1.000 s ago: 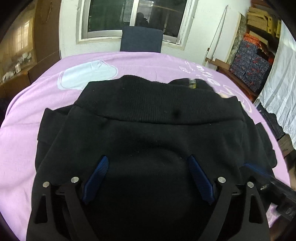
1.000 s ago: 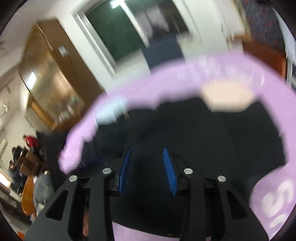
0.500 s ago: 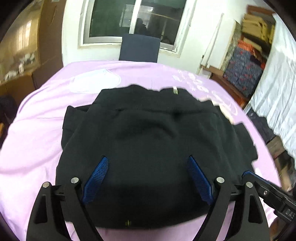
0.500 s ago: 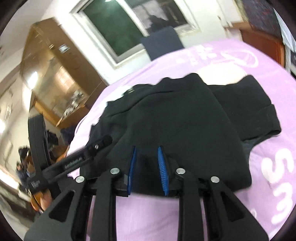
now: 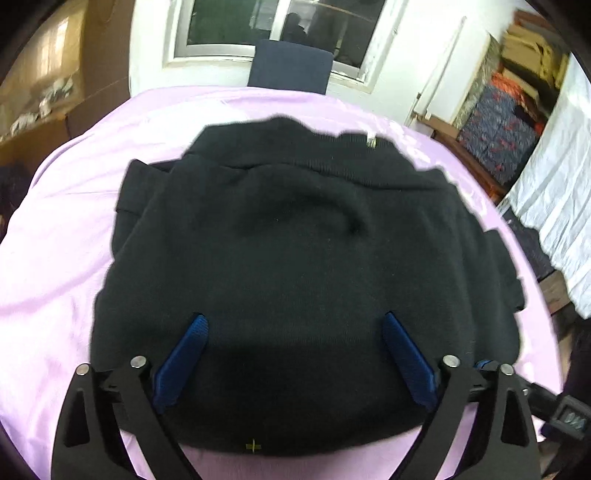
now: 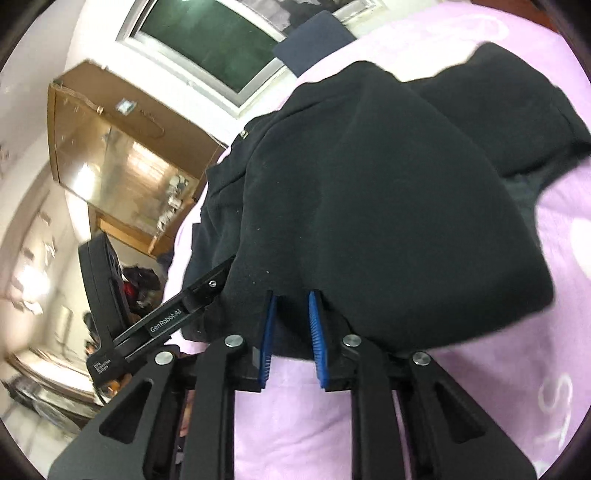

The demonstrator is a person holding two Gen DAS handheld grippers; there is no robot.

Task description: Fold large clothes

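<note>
we have backed off; the black garment (image 5: 295, 277) now lies folded ahead of our jaws. left gripper (image 5: 293, 325) is wide and empty, right gripper (image 6: 291, 295) narrow, apparently empty.

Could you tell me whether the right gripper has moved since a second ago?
Yes. The right gripper has backed toward the black garment's near edge, away from the window.

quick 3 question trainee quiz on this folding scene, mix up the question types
1. True or false: the left claw is wide open above the black garment.
2. The cloth under the garment is: A green, B lilac, C white?
3. What stands past the far table edge, below the window?

Key: 1 true. 2 B. 3 a dark blue chair.
</note>
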